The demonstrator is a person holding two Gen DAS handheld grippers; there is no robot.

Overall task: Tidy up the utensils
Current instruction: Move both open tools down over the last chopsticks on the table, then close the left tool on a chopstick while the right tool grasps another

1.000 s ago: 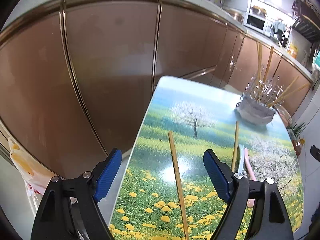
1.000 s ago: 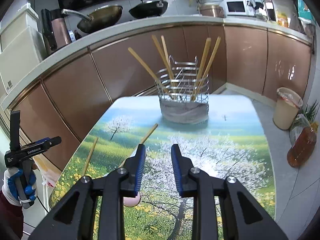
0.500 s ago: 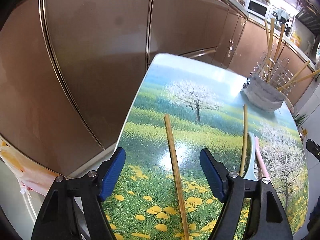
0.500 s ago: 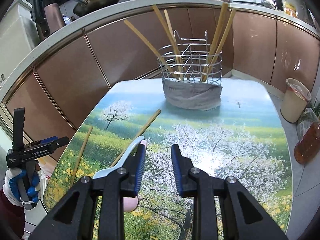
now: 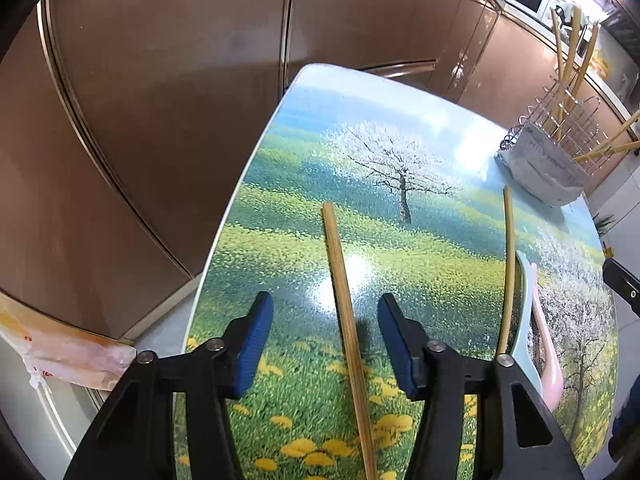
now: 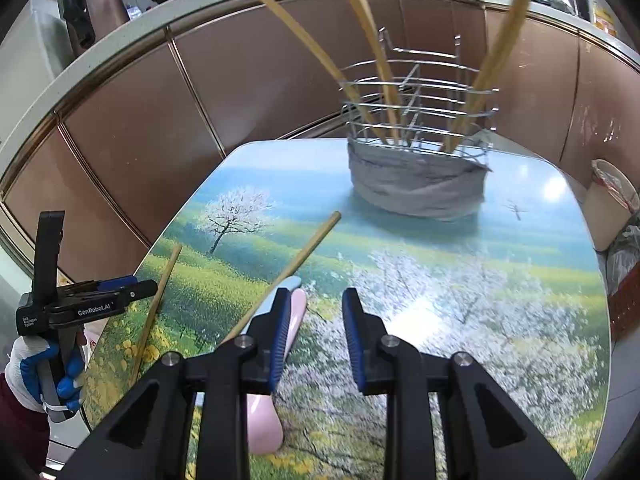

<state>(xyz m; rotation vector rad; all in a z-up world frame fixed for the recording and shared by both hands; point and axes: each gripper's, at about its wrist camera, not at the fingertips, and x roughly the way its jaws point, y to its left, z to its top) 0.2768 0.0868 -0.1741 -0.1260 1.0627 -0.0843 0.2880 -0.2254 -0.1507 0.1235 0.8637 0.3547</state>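
Observation:
A wooden chopstick (image 5: 344, 312) lies on the landscape-print table (image 5: 360, 160) between the fingers of my open left gripper (image 5: 326, 340), which straddles it low over the table; it also shows in the right wrist view (image 6: 154, 312). A second chopstick (image 5: 509, 272) (image 6: 298, 262) lies beside a light blue spoon (image 5: 524, 320) (image 6: 276, 292) and a pink spoon (image 5: 546, 344) (image 6: 262, 420). My right gripper (image 6: 316, 332) is open and empty, just right of the spoons. A wire utensil holder (image 6: 418, 160) (image 5: 548, 160) with several chopsticks stands at the table's far end.
Brown kitchen cabinets (image 5: 160, 100) run along the table's far and left sides. A bin (image 6: 612, 204) stands on the floor at the right, with a bag beside it. A plastic bag (image 5: 60, 352) hangs off the table's left edge. The gloved hand holding the left gripper (image 6: 52, 320) is at the table's left.
My left gripper has come forward and down, and its fingers now straddle the chopstick, closer together than before. My right gripper has moved forward toward the holder, beside the spoons.

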